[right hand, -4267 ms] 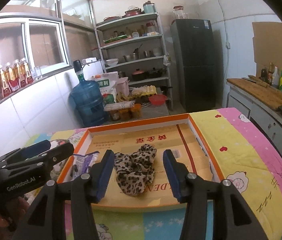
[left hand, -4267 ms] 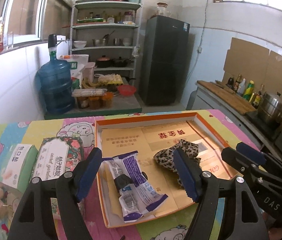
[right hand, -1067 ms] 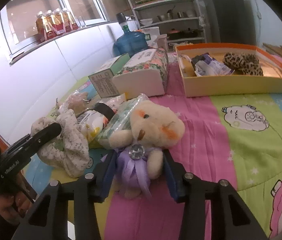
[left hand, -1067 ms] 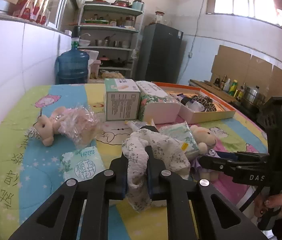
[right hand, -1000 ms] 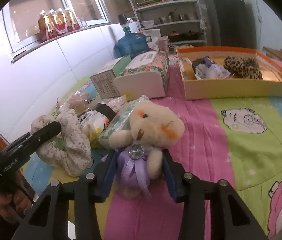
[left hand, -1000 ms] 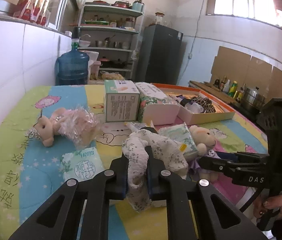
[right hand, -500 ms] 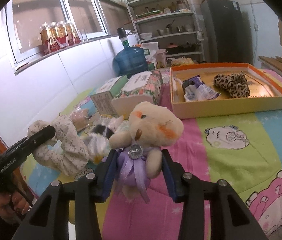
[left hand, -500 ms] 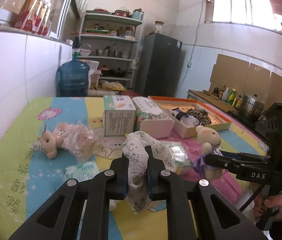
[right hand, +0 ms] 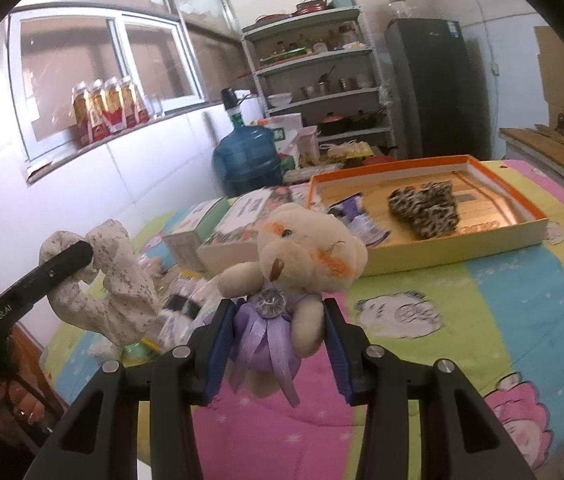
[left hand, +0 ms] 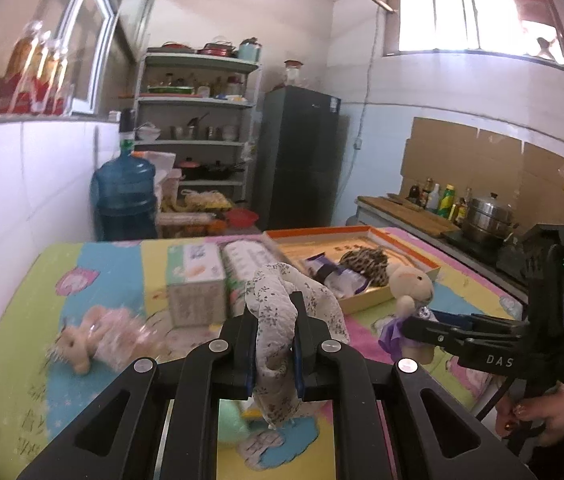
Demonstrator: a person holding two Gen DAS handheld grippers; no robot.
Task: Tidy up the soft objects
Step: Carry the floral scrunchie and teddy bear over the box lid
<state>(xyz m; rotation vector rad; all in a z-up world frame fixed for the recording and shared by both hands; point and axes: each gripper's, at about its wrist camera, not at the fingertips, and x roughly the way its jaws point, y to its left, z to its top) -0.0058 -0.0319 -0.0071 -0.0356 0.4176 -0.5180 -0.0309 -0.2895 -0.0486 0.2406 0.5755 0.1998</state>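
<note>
**Two soft loads in the air, tray ahead**

The left claw is clamped tight on a floral cloth, which bunches above and hangs below its tips. The right claw is clamped on the purple skirt of a bear, whose head stands up above the tips. Both loads hang clear of the desk.

The step looks like a carry to the orange tray, ahead and to the right of both claws. To do it well, keep both grips firm, clear the tray's near wall, and lower each item onto bare tray floor beside the leopard cloth and the packet before letting go. The dangling cloth could snag on the boxes ahead.

The left view alone shows a wrapped bear lying on the desk to the left. The right view alone shows the bear's face and the tray's free right half.
</note>
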